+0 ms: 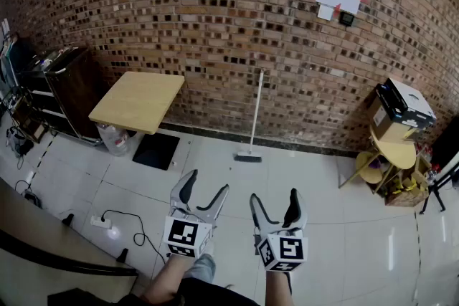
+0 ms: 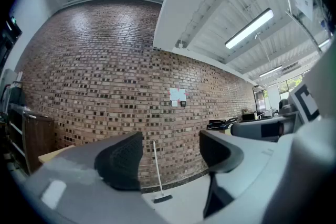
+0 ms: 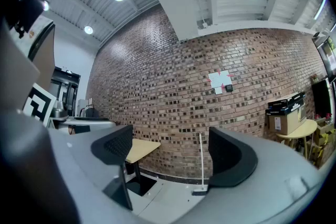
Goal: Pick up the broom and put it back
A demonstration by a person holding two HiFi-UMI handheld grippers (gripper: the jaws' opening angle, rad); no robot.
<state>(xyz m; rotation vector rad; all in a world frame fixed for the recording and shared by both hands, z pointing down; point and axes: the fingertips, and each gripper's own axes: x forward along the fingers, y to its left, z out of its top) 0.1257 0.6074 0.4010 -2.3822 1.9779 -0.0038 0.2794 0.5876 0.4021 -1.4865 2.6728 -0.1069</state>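
A broom [image 1: 254,116] with a pale handle and dark head leans upright against the brick wall, its head on the floor. It shows far off in the left gripper view, the broom [image 2: 157,173] between the jaws, and in the right gripper view the broom [image 3: 201,165] beside the right jaw. My left gripper [image 1: 208,191] and right gripper [image 1: 275,201] are held level, side by side, well short of the wall. Both are open with nothing between the jaws.
A light wooden table [image 1: 138,101] stands left of the broom, with a dark mat [image 1: 155,150] under it. A dark cabinet [image 1: 61,89] is at far left. A round yellow table with boxes [image 1: 396,127] stands at right. A cable and power strip [image 1: 107,221] lie on the floor.
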